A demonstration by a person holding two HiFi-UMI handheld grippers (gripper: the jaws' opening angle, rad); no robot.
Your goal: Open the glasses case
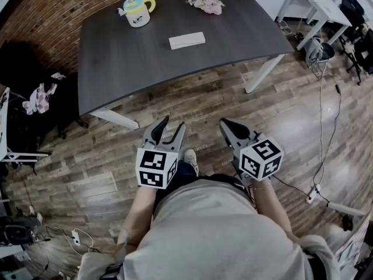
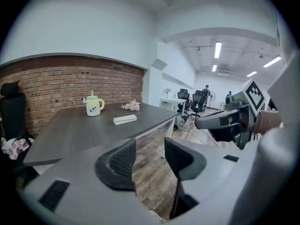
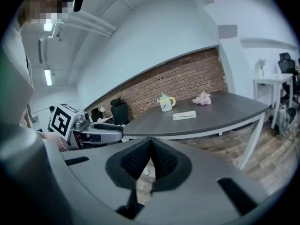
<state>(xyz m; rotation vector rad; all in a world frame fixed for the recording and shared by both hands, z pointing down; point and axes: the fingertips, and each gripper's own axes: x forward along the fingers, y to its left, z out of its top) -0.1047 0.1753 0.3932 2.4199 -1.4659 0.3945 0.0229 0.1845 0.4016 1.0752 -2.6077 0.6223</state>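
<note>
The white glasses case (image 1: 187, 40) lies shut on the dark grey table (image 1: 116, 63), toward its right side; it also shows in the left gripper view (image 2: 124, 119) and the right gripper view (image 3: 184, 115). I stand back from the table over the wooden floor. My left gripper (image 1: 173, 123) is held in front of the body, jaws open (image 2: 150, 146) and nothing between them. My right gripper (image 1: 224, 122) is beside it, its pads meeting at the tips (image 3: 150, 139), empty. Both point toward the table, well short of the case.
A white and yellow mug (image 1: 137, 11) and a pink flower bunch (image 1: 207, 4) stand at the table's far edge by the brick wall. A black chair with cloth (image 1: 35, 98) is at the left. White desks (image 1: 309, 4), office chairs and floor cables (image 1: 320, 179) are at the right.
</note>
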